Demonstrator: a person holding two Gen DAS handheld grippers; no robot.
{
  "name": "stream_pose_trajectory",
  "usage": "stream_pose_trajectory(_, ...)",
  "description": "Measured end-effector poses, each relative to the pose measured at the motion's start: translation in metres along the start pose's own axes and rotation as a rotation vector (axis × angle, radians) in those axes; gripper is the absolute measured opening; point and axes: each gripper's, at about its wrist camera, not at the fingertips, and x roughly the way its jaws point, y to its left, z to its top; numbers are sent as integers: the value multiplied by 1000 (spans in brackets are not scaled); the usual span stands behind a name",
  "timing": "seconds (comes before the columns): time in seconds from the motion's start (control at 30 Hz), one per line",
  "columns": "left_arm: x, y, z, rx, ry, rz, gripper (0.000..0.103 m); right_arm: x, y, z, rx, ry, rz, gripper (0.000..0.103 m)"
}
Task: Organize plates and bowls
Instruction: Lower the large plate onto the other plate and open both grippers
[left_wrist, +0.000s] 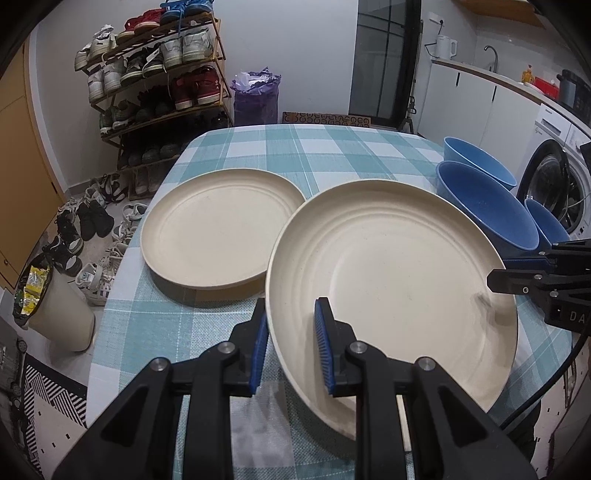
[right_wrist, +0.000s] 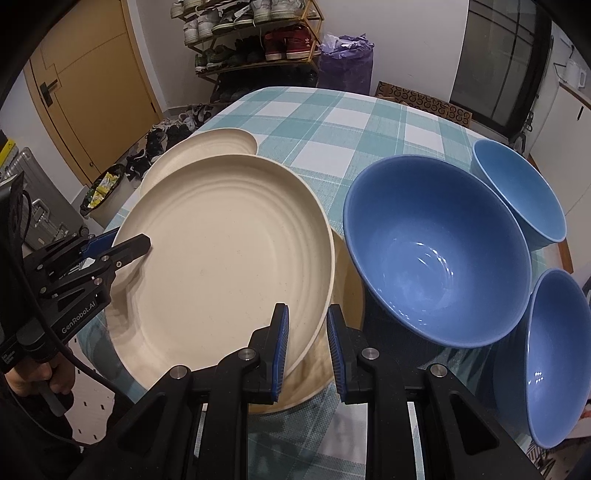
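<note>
A cream plate (left_wrist: 399, 280) is lifted and tilted over the checked table. My left gripper (left_wrist: 291, 343) is shut on its near-left rim; my right gripper (right_wrist: 306, 347) straddles its right rim (right_wrist: 229, 258) with a small gap at the outer pad. Another cream plate (right_wrist: 343, 314) lies under it. A further cream plate (left_wrist: 221, 229) sits at the table's left (right_wrist: 207, 144). Three blue bowls stand on the right: a large one (right_wrist: 436, 258) (left_wrist: 487, 206), one behind (right_wrist: 517, 188) (left_wrist: 476, 158), one nearest (right_wrist: 554, 354) (left_wrist: 546, 221).
The table (left_wrist: 332, 147) with a teal checked cloth ends just left of the plates. A bin (left_wrist: 55, 306), loose shoes and a shoe rack (left_wrist: 155, 81) stand on the floor to the left. A washing machine (left_wrist: 557, 177) stands on the right.
</note>
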Motion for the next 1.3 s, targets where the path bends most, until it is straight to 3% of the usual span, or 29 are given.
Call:
stream_pose_trajectory(0.63,20,0,-9,-16,17,-24,22,14,0,-5,12,29,-31,21)
stream_pose_trajectory(1.3,34,-20,-13,53,29,2,22,30,-8,-13,-6,51,-112,21)
